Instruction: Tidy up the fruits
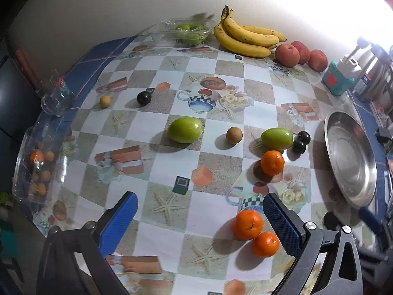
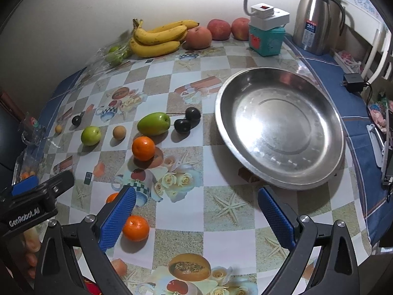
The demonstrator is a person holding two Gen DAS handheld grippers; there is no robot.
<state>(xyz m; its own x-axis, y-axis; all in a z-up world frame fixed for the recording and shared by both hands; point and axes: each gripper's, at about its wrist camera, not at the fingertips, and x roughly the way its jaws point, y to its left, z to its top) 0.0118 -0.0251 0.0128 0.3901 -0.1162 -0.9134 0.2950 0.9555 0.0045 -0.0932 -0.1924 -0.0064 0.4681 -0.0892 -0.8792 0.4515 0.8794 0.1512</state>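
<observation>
- Left gripper (image 1: 200, 217) spread wide, empty, hovering over the desk (image 1: 208, 209); two mandarins (image 1: 248, 224) at lower right, just beside its right finger.
- Right gripper (image 2: 196, 211) likewise released; steel dish (image 2: 278, 127) ahead at centre right, empty, likely the collection point.
- Loose fruit scattered mid-frame.
</observation>
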